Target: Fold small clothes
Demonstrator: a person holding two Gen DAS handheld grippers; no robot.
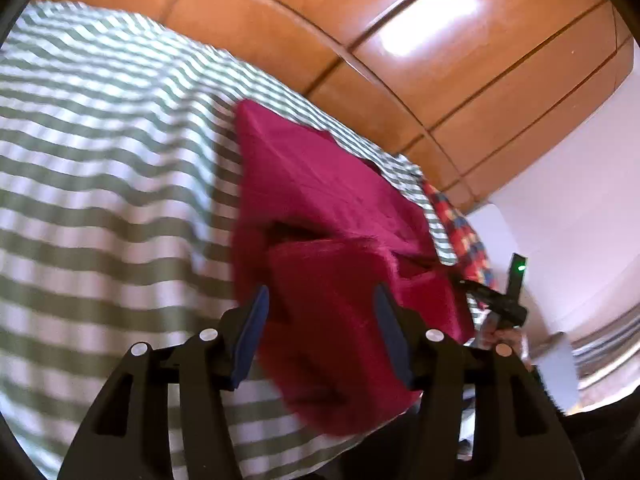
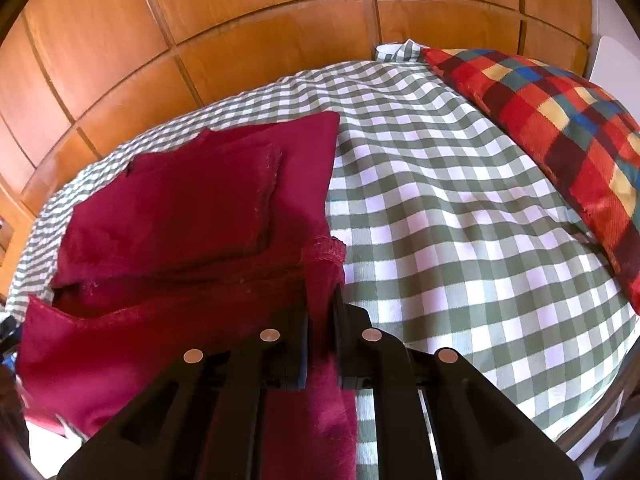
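Observation:
A dark red garment (image 2: 180, 200) lies partly folded on the checked bed cover, with a smaller folded layer on top. In the right wrist view my right gripper (image 2: 322, 300) is shut on the garment's near hem, which stands up between the fingers. In the left wrist view the red garment (image 1: 320, 184) bulges up in a fold between the blue pads (image 1: 252, 332) of my left gripper (image 1: 322, 300). Its jaws stand wide apart and the left pad shows a gap to the cloth. The right gripper (image 1: 496, 304) shows at the cloth's far corner.
The green and white checked cover (image 2: 460, 200) spreads over the whole bed. A red, blue and yellow plaid pillow (image 2: 560, 128) lies along its right side. Wooden wardrobe panels (image 2: 240, 20) stand behind the bed. A white wall (image 1: 580, 200) is at the right.

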